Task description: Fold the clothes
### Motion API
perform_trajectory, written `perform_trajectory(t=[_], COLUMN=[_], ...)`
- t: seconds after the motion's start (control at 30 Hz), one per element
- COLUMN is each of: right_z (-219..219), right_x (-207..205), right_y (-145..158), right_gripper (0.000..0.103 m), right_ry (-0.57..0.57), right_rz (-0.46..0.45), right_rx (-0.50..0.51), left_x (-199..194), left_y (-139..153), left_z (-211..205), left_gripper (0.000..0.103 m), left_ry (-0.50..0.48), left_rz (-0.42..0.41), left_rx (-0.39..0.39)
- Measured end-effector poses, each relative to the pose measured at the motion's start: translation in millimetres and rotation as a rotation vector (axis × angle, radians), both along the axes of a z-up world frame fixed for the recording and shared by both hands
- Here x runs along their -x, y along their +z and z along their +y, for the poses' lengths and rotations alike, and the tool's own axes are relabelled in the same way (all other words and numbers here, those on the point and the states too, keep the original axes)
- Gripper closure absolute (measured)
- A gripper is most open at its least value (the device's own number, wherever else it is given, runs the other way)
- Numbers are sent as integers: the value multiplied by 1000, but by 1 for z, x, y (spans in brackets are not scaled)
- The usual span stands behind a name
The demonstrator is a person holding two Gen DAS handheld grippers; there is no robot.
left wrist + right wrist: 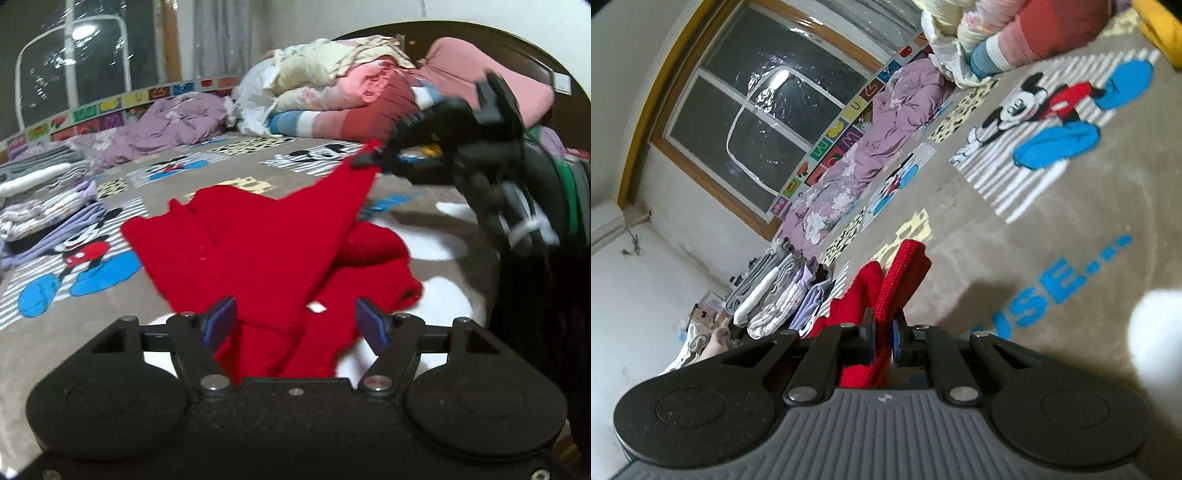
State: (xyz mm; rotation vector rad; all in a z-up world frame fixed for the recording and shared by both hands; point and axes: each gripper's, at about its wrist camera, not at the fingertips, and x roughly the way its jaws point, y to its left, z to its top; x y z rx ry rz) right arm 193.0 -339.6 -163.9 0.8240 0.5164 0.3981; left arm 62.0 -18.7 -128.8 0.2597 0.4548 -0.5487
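Observation:
A red knit garment (pixel 266 243) lies on the bed, partly lifted. My left gripper (pixel 297 325) is open, its blue pads on either side of the garment's near edge, not pinching it. My right gripper (pixel 364 159) shows in the left wrist view at the upper right, shut on a far corner of the red garment and pulling it up into a taut peak. In the right wrist view my right gripper (pixel 884 341) is shut on a ribbed red edge (pixel 905 277) of the garment.
A Mickey Mouse bedsheet (pixel 88 258) covers the bed. Folded clothes (pixel 40 199) are stacked at the left. A lilac quilt (pixel 166 122) and piled bedding (pixel 332 88) lie at the back. A window (pixel 768 107) is behind.

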Motion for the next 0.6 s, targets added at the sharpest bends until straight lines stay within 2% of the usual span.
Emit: perform_trajectory(t=[0.1, 0.17, 0.5, 0.6], right_z=[7, 13, 74, 103], right_x=[-2, -5, -41, -55], right_y=[17, 29, 98, 109], right_gripper=[93, 93, 93, 93], right_ry=[8, 15, 85, 114], right_rz=[-5, -9, -36, -31], right_rx=[36, 62, 232, 287], left_x=[2, 0, -7, -9], left_y=[-8, -11, -13, -11], left_z=[-8, -8, 3, 10], left_gripper=[33, 33, 33, 32], left_ry=[-19, -15, -25, -37], left_rz=[-14, -6, 63, 98], left_rx=[-57, -65, -13, 31])
